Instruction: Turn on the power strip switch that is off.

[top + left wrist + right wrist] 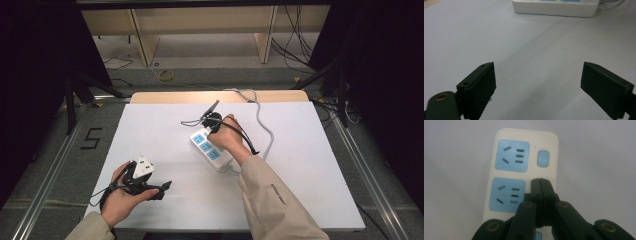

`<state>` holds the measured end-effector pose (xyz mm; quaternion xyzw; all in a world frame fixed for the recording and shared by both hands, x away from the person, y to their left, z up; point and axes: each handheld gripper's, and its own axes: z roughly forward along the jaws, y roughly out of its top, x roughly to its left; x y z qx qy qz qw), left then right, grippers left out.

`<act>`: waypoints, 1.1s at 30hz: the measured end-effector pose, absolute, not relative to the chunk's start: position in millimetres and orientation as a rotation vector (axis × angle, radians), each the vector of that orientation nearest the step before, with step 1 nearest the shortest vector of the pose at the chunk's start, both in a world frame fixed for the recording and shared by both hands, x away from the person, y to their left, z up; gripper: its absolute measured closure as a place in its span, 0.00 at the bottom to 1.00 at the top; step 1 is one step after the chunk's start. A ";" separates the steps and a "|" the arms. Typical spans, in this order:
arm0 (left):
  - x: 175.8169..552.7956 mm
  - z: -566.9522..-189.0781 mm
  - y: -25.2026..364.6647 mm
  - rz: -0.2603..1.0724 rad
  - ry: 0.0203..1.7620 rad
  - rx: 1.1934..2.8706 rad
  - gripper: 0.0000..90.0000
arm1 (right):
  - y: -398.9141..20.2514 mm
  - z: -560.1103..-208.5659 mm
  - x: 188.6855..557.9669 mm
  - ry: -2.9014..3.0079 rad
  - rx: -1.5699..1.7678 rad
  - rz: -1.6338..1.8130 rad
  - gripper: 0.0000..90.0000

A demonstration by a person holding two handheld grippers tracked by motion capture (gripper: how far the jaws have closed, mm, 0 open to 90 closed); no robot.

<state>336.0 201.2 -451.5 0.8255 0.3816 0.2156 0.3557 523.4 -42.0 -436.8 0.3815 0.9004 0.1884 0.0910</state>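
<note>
Two tongs: right tongs (pixel 540 181) closed above power strip (pixel 524 170); left tongs (pixel 537 82) open, strip well ahead.

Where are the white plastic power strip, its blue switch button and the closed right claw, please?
White plastic power strip (pixel 554 150): right gripper view, bare top edge.
Blue switch button (pixel 543 158): right gripper view, button centre.
Right claw (pixel 540 182): right gripper view, shut tips.

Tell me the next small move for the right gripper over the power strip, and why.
Probably press the shut right gripper straight down. Its closed tips sit over the white edge of the power strip, where a blue switch shows beside the upper socket's, so it may be on the second socket's switch; whether it touches is unclear. The left gripper is open and apart, holding nothing.
</note>
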 end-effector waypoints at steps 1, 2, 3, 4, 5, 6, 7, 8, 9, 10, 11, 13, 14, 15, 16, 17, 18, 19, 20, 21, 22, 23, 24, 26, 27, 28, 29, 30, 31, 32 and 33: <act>336.0 -451.5 201.2 0.556 0.986 2.132 0.14 | -41.9 -436.7 523.4 2.676 1.134 0.559 1.00; 336.0 -451.5 201.2 0.556 0.986 2.132 0.14 | -41.8 -436.7 523.3 2.676 1.133 0.558 1.00; 336.0 -451.6 201.2 0.557 0.986 2.132 0.14 | -41.6 -436.7 523.2 2.674 1.132 0.557 1.00; 336.0 -451.5 201.2 0.557 0.986 2.132 0.14 | -41.5 -436.7 523.1 2.674 1.131 0.557 1.00; 336.0 -451.5 201.3 0.557 0.986 2.132 0.14 | -41.5 -436.7 523.1 2.674 1.131 0.557 1.00; 336.0 -451.5 201.3 0.557 0.986 2.133 0.14 | -41.4 -436.7 523.1 2.674 1.131 0.557 1.00; 336.0 -451.5 201.3 0.557 0.986 2.133 0.13 | -41.4 -436.7 523.1 2.673 1.130 0.556 1.00; 336.1 -451.5 201.3 0.557 0.986 2.133 0.13 | -41.4 -436.7 523.1 2.673 1.130 0.556 1.00; 336.1 -451.5 201.3 0.557 0.986 2.132 0.14 | -41.3 -436.6 523.0 2.674 1.129 0.554 1.00; 336.0 -451.4 201.3 0.557 0.986 2.132 0.13 | -41.3 -436.2 523.1 2.669 1.124 0.560 1.00; 336.0 -451.5 201.2 0.557 0.987 2.132 0.13 | -41.0 -435.5 523.0 2.671 1.128 0.553 1.00; 336.0 -451.5 201.2 0.557 0.986 2.133 0.13 | -40.8 -435.5 522.7 2.678 1.125 0.561 1.00; 336.0 -451.4 201.2 0.557 0.986 2.132 0.13 | -40.1 -435.7 522.4 2.676 1.128 0.564 1.00; 336.0 -451.4 201.2 0.557 0.986 2.132 0.13 | -39.7 -435.9 522.2 2.680 1.124 0.567 1.00; 336.0 -451.4 201.3 0.557 0.986 2.132 0.13 | -39.1 -435.9 521.9 2.687 1.127 0.573 1.00; 336.0 -451.5 201.3 0.557 0.987 2.132 0.13 | -38.7 -435.7 521.8 2.688 1.119 0.565 1.00; 336.0 -451.5 201.4 0.557 0.987 2.132 0.13 | -38.7 -435.5 521.8 2.690 1.120 0.567 1.00; 336.0 -451.5 201.4 0.557 0.987 2.131 0.13 | -38.8 -435.3 521.7 2.685 1.125 0.579 1.00; 336.1 -451.7 201.4 0.557 0.987 2.130 0.13 | -39.3 -434.7 521.9 2.684 1.120 0.586 1.00; 336.2 -451.7 201.4 0.556 0.987 2.131 0.13 | -39.6 -433.7 521.9 2.678 1.122 0.593 1.00; 336.2 -451.7 201.4 0.557 0.987 2.132 0.13 | -40.0 -432.8 521.8 2.676 1.118 0.605 1.00; 336.2 -451.7 201.3 0.557 0.986 2.132 0.13 | -40.4 -431.7 521.9 2.674 1.116 0.608 1.00; 336.2 -451.6 201.2 0.557 0.986 2.131 0.13 | -41.1 -430.7 521.7 2.674 1.113 0.613 1.00; 336.1 -451.5 201.0 0.557 0.987 2.132 0.13 | -42.2 -429.2 521.5 2.668 1.114 0.622 1.00; 336.0 -451.4 200.9 0.557 0.988 2.133 0.13 | -42.7 -428.9 521.3 2.666 1.118 0.622 0.99; 336.0 -451.5 201.0 0.557 0.987 2.133 0.13 | -43.7 -428.7 521.3 2.663 1.114 0.620 0.99; 336.0 -451.4 201.0 0.558 0.987 2.132 0.13 | -44.1 -428.5 521.2 2.662 1.115 0.620 0.98; 336.0 -451.4 201.1 0.558 0.987 2.132 0.13 | -44.5 -428.2 521.0 2.661 1.113 0.622 0.98; 336.0 -451.5 201.1 0.558 0.987 2.132 0.13 | -44.6 -427.6 520.6 2.659 1.112 0.625 0.98; 336.1 -451.5 201.1 0.557 0.987 2.133 0.13 | -44.5 -426.8 520.2 2.658 1.113 0.630 0.98; 336.0 -451.5 201.1 0.558 0.988 2.133 0.13 | -44.2 -426.0 519.8 2.657 1.114 0.638 0.98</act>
